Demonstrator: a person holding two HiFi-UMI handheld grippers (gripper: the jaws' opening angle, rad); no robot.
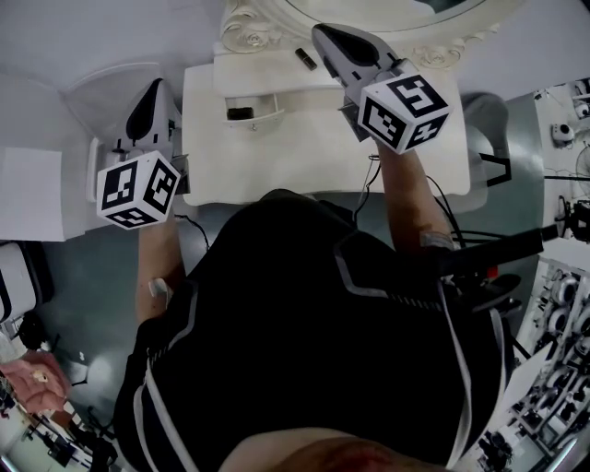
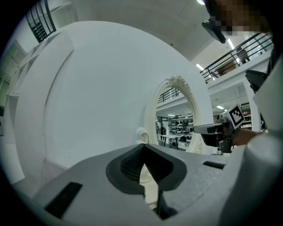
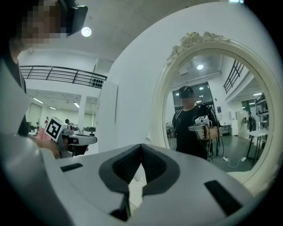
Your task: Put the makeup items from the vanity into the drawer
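makeup shows in two places in the head view. one small dark item (image 1: pixel 306 57) lies on the raised back shelf (image 1: pixel 277 78), just below the ornate mirror frame (image 1: pixel 249 28). a second dark item (image 1: pixel 240 113) sits inside the small open drawer (image 1: pixel 269 112), which is pulled out from that shelf over the white counter (image 1: pixel 277 166).

the left gripper (image 1: pixel 154 88) hovers beside the counter's left edge, well apart from both items. in the left gripper view its fingers (image 2: pixel 130 163) are pressed together with nothing between them, facing a plain white wall next to the mirror frame.

the right gripper (image 1: pixel 324 33) is held above the back shelf, near the small dark item but apart from it. in the right gripper view its fingers (image 3: pixel 126 167) are fully closed and empty, and they point at the mirror (image 3: pixel 221 132), which reflects the person (image 1: pixel 304 313) in a black shirt.
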